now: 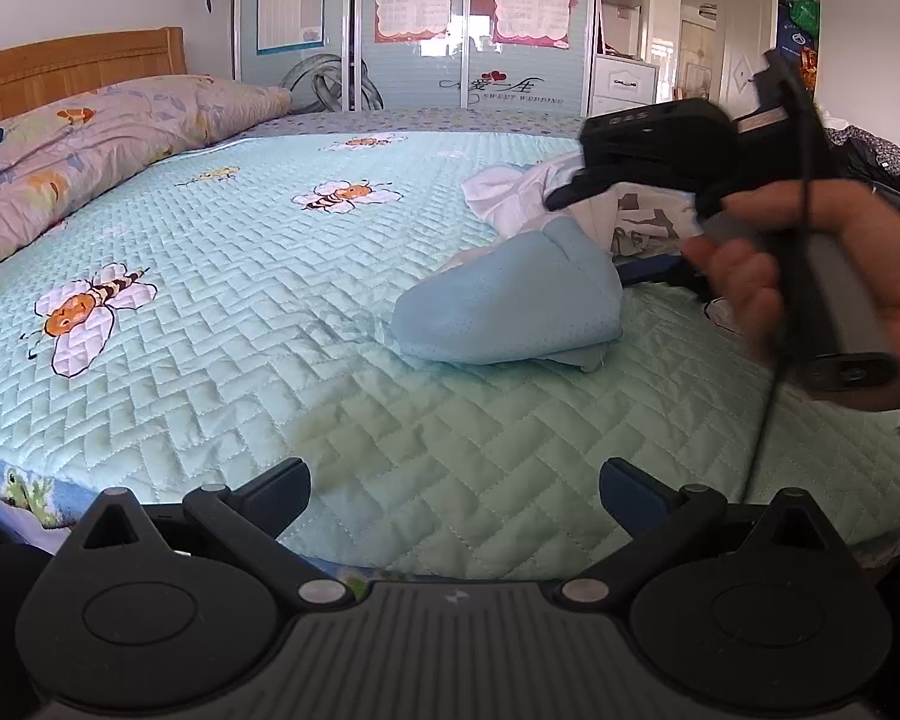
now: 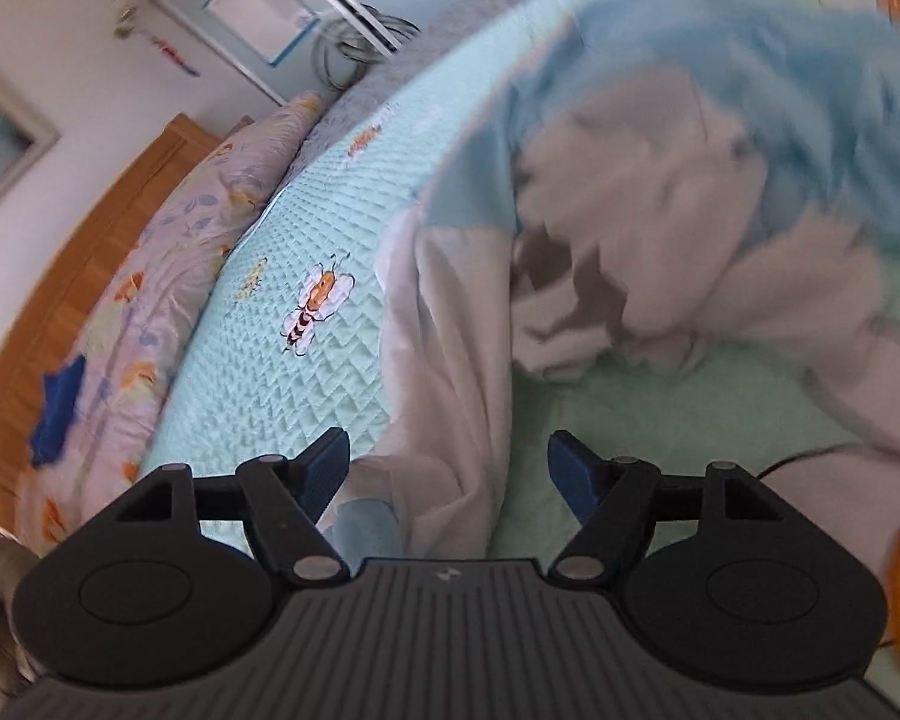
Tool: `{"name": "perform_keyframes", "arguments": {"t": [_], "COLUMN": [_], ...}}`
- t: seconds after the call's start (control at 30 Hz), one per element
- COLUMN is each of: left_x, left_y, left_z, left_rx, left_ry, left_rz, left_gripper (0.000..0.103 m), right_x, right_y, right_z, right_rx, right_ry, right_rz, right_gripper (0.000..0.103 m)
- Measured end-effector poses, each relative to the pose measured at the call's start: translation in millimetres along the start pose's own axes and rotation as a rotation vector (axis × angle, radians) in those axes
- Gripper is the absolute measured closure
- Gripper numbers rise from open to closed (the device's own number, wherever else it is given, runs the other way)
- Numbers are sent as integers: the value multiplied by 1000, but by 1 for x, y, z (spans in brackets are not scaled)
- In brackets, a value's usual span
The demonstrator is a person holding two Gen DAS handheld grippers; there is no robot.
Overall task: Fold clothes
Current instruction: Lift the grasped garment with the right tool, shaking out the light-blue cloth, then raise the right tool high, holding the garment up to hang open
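Your right gripper [image 2: 449, 474] hangs with jaws wide and empty over the white garment [image 2: 444, 324], your left gripper [image 1: 453, 498] equally wide over the quilt [image 1: 240, 276], the blue garment [image 1: 510, 306] beside the white one.

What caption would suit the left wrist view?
Open left gripper waits over the quilt while the right gripper reaches the clothes.

left wrist: low over bed [image 1: 390, 420], facing wardrobe [image 1: 414, 24] | right wrist: tilted, close over clothes [image 2: 660, 210] | shared: bed
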State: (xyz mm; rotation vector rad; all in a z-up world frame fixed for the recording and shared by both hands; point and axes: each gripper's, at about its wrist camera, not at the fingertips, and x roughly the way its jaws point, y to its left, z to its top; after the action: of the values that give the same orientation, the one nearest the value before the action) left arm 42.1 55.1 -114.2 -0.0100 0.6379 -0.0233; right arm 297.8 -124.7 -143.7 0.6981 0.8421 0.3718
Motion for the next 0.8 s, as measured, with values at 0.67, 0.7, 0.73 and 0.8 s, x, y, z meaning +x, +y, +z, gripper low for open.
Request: {"name": "perform_keyframes", "arguments": {"t": [0.67,0.7,0.73,0.8], "left_x": [1,0,0,-2], "left_y": [-4,-3,-3,-3], "left_z": [0,0,0,-1], "left_rx": [7,7,6,10], "left_ry": [11,9,6,3], "left_rz": [-1,4,9,18], "left_gripper": [1,1,1,1], "right_x": [-95,-112,-128,-161], "right_y": [108,114,119,125], "right_z": [15,15,16,15], "right_rx": [-407,-425,-439,-462], "right_ry": [-418,-450,-480,-539], "right_rz": [173,185,197,223], "right_gripper": [100,100,100,100]}}
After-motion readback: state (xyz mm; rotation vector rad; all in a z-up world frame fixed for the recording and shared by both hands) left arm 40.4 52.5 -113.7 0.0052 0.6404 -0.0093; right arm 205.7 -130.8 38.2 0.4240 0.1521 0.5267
